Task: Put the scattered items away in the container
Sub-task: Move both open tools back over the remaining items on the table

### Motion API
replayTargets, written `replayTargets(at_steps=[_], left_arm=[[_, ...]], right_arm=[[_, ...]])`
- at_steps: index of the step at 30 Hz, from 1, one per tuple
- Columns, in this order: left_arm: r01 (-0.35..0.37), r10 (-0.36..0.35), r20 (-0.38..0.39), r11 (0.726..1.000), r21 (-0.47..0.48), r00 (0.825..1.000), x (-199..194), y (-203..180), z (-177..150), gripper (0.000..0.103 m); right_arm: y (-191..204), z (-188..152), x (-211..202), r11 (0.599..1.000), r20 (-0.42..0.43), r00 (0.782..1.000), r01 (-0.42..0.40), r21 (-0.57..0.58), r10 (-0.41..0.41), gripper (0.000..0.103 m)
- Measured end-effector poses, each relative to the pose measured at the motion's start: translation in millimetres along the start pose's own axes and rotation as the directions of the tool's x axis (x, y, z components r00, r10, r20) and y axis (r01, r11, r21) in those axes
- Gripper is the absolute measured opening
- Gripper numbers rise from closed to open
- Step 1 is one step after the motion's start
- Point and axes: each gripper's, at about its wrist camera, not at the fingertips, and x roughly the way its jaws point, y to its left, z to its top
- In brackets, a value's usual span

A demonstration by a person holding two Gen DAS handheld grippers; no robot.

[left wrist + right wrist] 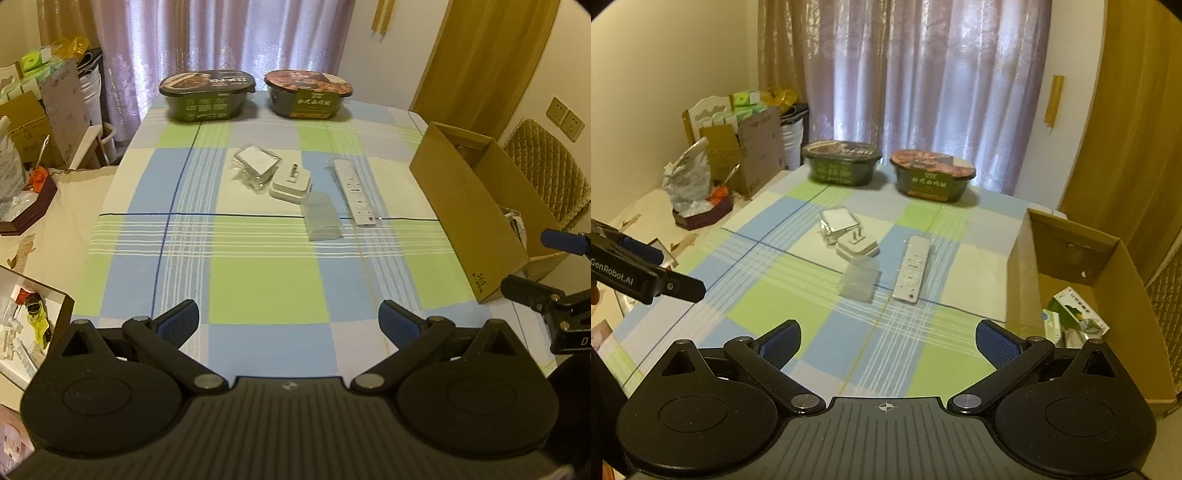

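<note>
A cardboard box (1115, 295) is seen at the right edge of the worktop (266, 280), open at the top, with a green-and-white packet (1078, 314) already lying inside it. Four scattered items are left near the middle of the worktop, well apart from the box. A white remote (911, 268) lies lengthwise nearest the box. Just beside it, on its left, a clear plastic piece (860, 281) is seen. Behind that piece a white charger (857, 246) rests with its prongs up, and a clear-wrapped white packet (837, 220) lies touching the charger on its far left side. Two sealed food bowls (842, 162) (932, 175) are set side by side along the far edge, in front of a curtain (923, 81).

The worktop is covered by a checked cloth of blue, green and white. Both grippers are held above the near edge. The fingers (181, 319) of the left gripper (290, 319) are spread wide with nothing between them. The fingers (995, 345) of the right gripper (888, 343) are likewise spread wide and empty, with the box just to their right. Boxes and bags (727, 155) are piled beyond the left edge.
</note>
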Motion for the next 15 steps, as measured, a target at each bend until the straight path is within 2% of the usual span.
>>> replayTargets(at_steps=[5, 15], left_arm=[[-0.03, 0.03, 0.006, 1.0, -0.01, 1.0, 8.7, 7.5, 2.8, 0.102], [-0.036, 0.036, -0.001, 0.999, 0.012, 0.999, 35.8, 14.7, 13.2, 0.102]], right_arm=[[4.4, -0.6, 10.0, 1.0, -0.017, 1.0, -0.011, -0.009, 0.01, 0.103], [2.8, -1.2, 36.5, 1.0, -0.058, 0.998, -0.022, -0.012, 0.022, 0.103]])
